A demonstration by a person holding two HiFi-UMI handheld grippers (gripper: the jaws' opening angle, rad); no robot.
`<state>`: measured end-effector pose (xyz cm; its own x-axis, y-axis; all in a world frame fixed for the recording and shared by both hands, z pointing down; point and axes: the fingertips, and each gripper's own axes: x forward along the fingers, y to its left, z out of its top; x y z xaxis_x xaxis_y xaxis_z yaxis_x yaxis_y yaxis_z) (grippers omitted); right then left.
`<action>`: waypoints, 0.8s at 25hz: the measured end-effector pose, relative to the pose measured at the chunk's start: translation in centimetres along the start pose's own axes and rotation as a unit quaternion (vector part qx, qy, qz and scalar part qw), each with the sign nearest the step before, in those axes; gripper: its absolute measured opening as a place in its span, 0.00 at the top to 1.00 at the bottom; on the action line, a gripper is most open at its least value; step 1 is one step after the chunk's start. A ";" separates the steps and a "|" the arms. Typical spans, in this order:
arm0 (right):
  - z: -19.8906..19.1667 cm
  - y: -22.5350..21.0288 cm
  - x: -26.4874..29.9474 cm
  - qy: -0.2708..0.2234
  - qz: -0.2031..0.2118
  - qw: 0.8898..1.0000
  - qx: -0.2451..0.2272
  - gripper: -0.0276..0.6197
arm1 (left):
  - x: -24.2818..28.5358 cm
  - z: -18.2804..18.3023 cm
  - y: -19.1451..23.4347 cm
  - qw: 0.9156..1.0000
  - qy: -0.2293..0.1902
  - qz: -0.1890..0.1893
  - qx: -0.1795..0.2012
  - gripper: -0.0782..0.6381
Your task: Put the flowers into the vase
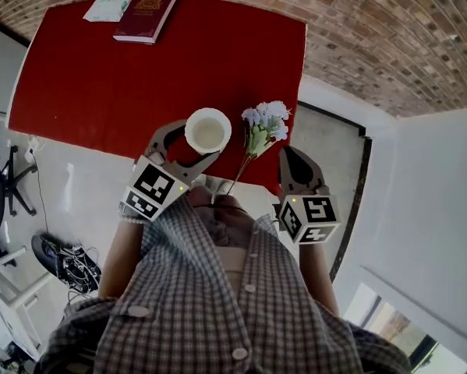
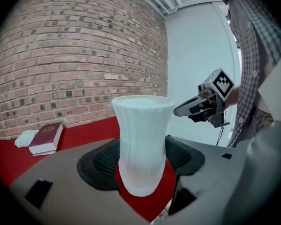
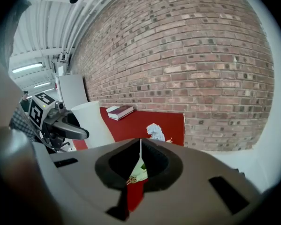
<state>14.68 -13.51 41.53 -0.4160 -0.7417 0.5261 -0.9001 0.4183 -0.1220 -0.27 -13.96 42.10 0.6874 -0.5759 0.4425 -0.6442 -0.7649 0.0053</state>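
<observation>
Flowers (image 1: 265, 121) sit pinched in the right claw (image 3: 140, 144). Its jaws are clenched tight on the thin stem and green leaves, and the pale blooms stick out past the jaw tips at about 1 o'clock in the right gripper view. In the head view the stem trails from the blooms toward 7 o'clock, its free end near the person's checked shirt (image 1: 217, 302).

The left claw (image 2: 142, 156) is grasping the vase (image 2: 142, 139), one dark pad pressed to each side of its narrow waist. The white ribbed body stands upright with its open mouth on top. Whether its foot rests on the table (image 1: 100, 76) or hangs just above the near edge I cannot tell.

Seen from above, the blooms lie just beside the vase's mouth at 3 o'clock, apart from it and not over it, and nothing shows inside the vase. Farther out, at 11 o'clock on the red table's far edge, lie a dark red book (image 1: 146, 14) and a white packet (image 1: 108, 8), with the brick wall (image 3: 201, 55) beyond.

By my reading the task is about halfway. Both things are in hand and held close together, but no stem has entered the mouth. What is left is to swing the stem's free end over the mouth, lower it in, then unclench the right claw.
</observation>
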 end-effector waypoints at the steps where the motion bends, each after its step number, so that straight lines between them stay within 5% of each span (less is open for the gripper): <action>1: -0.5 0.1 0.4 0.013 -0.001 1.000 0.001 0.94 | 0.0 0.0 0.0 1.000 0.001 -0.006 0.004 0.45; 4: -1.8 0.2 1.7 0.054 -0.002 0.999 -0.003 0.91 | 0.2 0.2 0.1 1.000 0.001 -0.020 0.014 0.45; 7: -3.3 0.1 3.0 0.081 -0.010 0.997 0.012 0.74 | 0.3 0.3 0.1 0.999 0.000 -0.033 0.020 0.45; 11: -5.6 -0.6 5.0 0.099 -0.013 0.989 0.106 0.57 | 0.4 0.3 0.2 0.998 0.001 -0.050 0.029 0.45; 20: -8.1 -0.9 9.8 0.162 -0.028 0.977 0.136 0.46 | 0.4 0.4 0.1 0.996 0.001 -0.075 0.045 0.45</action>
<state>12.46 -16.91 53.65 -0.3424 -0.5363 0.7714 -0.9396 0.1947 -0.2816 0.08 -14.42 41.97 0.7734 -0.4520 0.4444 -0.5009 -0.8655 -0.0084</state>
